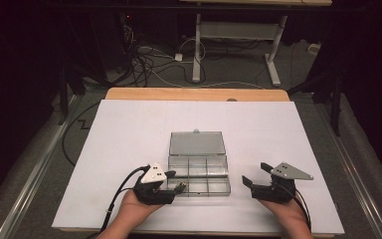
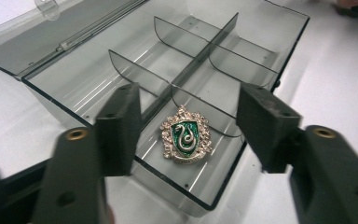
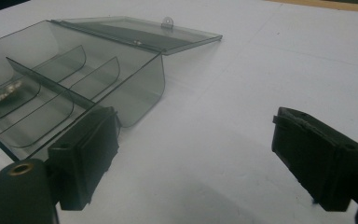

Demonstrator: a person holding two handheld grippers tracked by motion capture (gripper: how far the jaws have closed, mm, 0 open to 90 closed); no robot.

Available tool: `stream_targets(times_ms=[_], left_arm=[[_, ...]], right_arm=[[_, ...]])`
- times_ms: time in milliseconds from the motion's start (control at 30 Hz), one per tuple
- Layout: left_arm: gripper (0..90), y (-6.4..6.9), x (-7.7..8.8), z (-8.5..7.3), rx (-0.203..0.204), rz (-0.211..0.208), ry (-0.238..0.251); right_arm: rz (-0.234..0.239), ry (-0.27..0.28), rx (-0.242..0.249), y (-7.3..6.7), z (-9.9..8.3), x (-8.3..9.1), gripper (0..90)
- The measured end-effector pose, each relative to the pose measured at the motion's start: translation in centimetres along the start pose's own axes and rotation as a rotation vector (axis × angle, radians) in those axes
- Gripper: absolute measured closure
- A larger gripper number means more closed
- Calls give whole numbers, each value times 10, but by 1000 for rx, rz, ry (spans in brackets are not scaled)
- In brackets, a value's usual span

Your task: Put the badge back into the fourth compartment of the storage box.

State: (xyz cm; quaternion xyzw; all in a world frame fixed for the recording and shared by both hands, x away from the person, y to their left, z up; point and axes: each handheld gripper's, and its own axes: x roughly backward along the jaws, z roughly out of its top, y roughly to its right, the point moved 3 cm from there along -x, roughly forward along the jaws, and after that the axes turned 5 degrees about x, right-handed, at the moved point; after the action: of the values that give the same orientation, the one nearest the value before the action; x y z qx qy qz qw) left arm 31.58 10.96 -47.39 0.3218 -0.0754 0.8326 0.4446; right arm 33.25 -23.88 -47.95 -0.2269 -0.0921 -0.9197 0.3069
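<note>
Left gripper [image 2: 186,128] first: its two black jaws stand apart, and between them, lower down, lies the badge [image 2: 186,135], a silver crest with a green shield and a curled snake on it. Neither pad touches it. The badge rests flat on the floor of a compartment in the clear organiser box [image 2: 261,28], the corner compartment closest to this gripper, with a curved divider just behind it. From the high view the left gripper [image 1: 175,180] sits at the box's near-left corner, the badge [image 1: 179,187] a small glint right at its tip, and the person's left hand [image 1: 134,209] comes in over the near edge of the white worktop [image 1: 129,124].

Over to the right gripper [image 3: 193,149]: jaws wide apart, bare white surface between them, nothing gripped. In its own view the box [image 3: 140,84] lies off to the left, one jaw just beside the box's end wall. From above, the right gripper [image 1: 255,175] hangs just off the box's right end, clear of it, held by the right hand [image 1: 291,214] near the worktop's near edge.

The box [image 1: 199,172] lies in the middle of the worktop, a little toward the near edge, its hinged lid [image 1: 197,143] thrown open flat toward the far edge. Dividers split it into small compartments.
</note>
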Motion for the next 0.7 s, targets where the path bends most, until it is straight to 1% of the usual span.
stream_targets(times_ms=[33, 100, 167, 200, 267, 300, 367, 433, 467, 533, 600, 700], left_arm=[[357, 0, 1, 0, 1, 0, 3], [310, -2, 3, 0, 0, 7, 12], [247, -4, 5, 0, 17, 14, 19], [207, -6, 6, 0, 25, 14, 19], [145, -8, 7, -1, 36, 17, 26], [135, -9, 8, -1, 38, 16, 28], [78, -11, 9, -2, 46, 21, 27], [33, -14, 10, -2, 59, 16, 28], [15, -15, 10, -3, 68, 6, 28], [0, -18, 9, -4, 85, -4, 26], [0, -20, 9, -5, 80, 2, 26], [0, -21, 9, -6, 77, 8, 28]], right_arm=[[0, -4, -7, 0, 0, 0, 129], [0, -5, 0, 0, 0, -1, 93], [-2, -6, 3, 0, 0, -2, 17], [0, -8, -2, 0, 1, -2, 3], [-2, -4, 1, 0, 1, -2, 3], [0, -4, 3, 0, 1, -2, 3], [-1, -4, 4, 0, 1, -2, 2], [-1, -6, 3, 0, 1, -2, 3], [-2, -6, 3, 0, 1, -2, 2], [-3, -5, 8, 0, 1, -2, 3], [-1, -8, 9, 0, 1, -3, 2], [-2, -4, 26, 0, 2, -2, 3]])
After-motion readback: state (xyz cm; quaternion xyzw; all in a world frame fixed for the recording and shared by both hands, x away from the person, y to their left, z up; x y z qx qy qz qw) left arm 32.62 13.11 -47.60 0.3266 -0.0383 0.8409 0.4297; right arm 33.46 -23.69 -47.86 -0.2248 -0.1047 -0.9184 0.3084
